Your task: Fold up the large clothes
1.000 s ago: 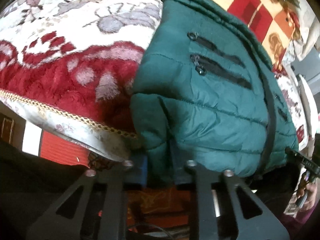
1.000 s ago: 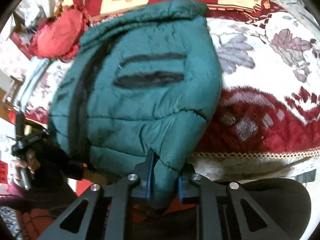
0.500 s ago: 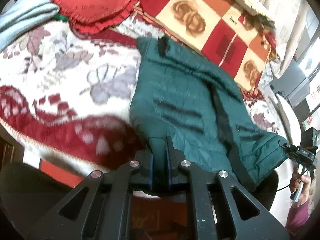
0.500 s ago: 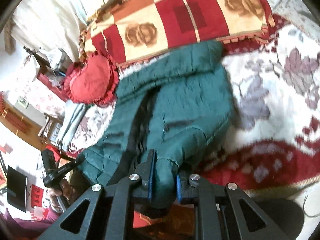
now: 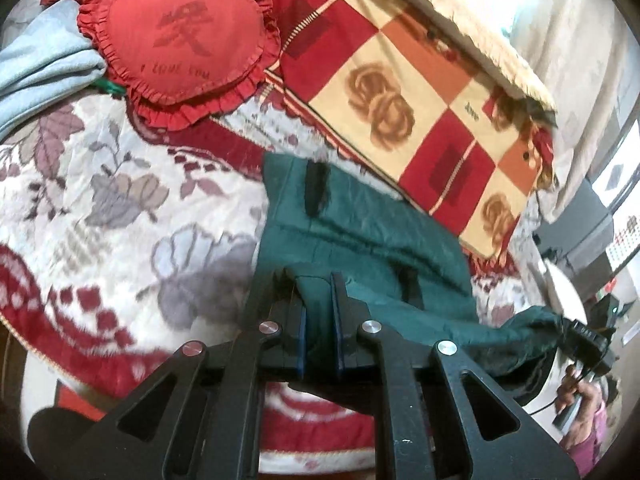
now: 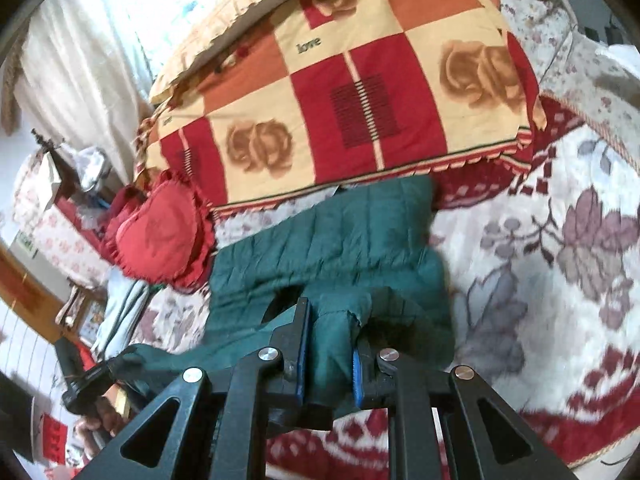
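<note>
Both claws pinch the green jacket (image 5: 360,240): left claw (image 5: 319,300) and right claw (image 6: 330,344), bottom middle, above the flowery bed (image 5: 100,208).

You get daylight from a window (image 6: 192,4) beyond the bed's far edge; it blows out to white glare in the right view's top left. Both fisheye views bend hard at their edges and fade to black corners. The blanket (image 5: 100,216) smears with motion blur near the bed's front edge, and the jacket (image 6: 340,240) looks soft.
</note>
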{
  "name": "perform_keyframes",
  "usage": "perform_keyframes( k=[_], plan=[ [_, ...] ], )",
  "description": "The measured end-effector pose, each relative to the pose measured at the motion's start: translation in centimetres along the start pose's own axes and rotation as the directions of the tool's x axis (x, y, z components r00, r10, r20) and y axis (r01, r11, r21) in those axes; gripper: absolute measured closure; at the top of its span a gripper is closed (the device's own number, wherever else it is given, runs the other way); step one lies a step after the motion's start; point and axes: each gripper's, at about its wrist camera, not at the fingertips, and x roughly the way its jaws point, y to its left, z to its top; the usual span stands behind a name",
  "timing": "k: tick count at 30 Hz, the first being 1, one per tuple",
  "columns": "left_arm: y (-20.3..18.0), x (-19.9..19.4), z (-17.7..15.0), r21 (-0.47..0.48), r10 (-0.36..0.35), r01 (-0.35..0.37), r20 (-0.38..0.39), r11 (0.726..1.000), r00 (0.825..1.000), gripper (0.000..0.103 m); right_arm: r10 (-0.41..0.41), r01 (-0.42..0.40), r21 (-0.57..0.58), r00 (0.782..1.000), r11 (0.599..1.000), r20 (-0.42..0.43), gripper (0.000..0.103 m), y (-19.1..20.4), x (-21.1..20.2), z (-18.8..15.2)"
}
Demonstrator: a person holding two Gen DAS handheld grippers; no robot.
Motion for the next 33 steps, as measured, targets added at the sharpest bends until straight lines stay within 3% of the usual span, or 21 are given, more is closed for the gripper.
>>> perform_keyframes(
  k=[11,33],
  plan=[
    [-1.6,4.3,4.9,0.003,0.048,-0.048,0.039,0.999,0.998,0.094,-0.062,0.062,0.012,0.998,0.998,0.012,0.088,-0.7,3.9,4.8],
    [-2.1,12.9,10.7,0.014,0.172,-0.173,0.049,0.985,0.984,0.094,-0.205,0.205,0.004,0.979,0.979,-0.012,0.088,-2.3,11.6,10.8]
  ],
)
